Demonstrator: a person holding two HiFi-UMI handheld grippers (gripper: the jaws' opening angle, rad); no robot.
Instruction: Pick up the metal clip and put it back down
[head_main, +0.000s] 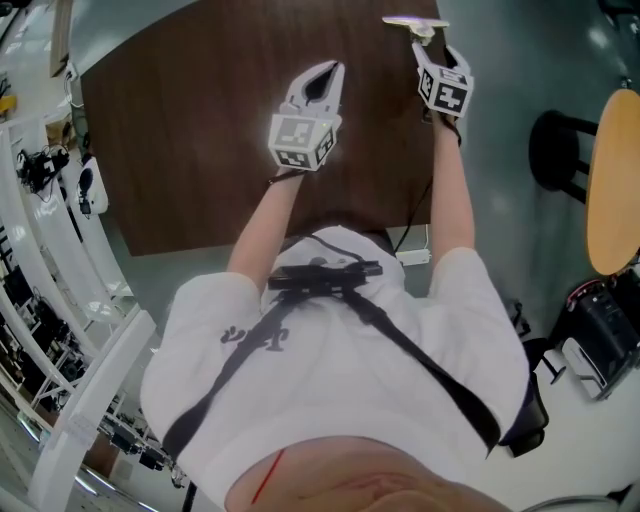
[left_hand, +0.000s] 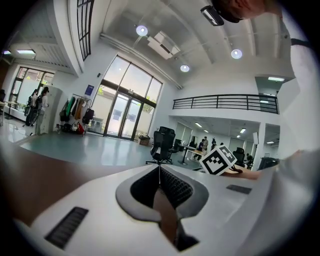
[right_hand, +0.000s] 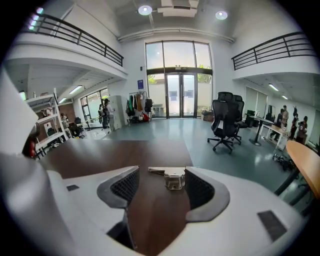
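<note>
The metal clip (head_main: 414, 24) lies flat on the brown table (head_main: 200, 150), close to its far edge. In the right gripper view the clip (right_hand: 173, 178) sits between the tips of the two jaws, close to the right-hand pad. My right gripper (right_hand: 162, 173) is open around it, and I cannot tell whether a pad touches it. In the head view the right gripper (head_main: 428, 42) reaches out to the clip. My left gripper (head_main: 324, 72) hovers over the middle of the table. Its jaws (left_hand: 159, 169) meet at the tips with nothing between them.
The table's far edge runs just beyond the clip, with grey floor past it. A round wooden tabletop (head_main: 612, 180) and a black stool (head_main: 558, 150) stand to the right. White shelving (head_main: 60, 210) lines the left side. A black office chair (right_hand: 223, 122) stands farther off.
</note>
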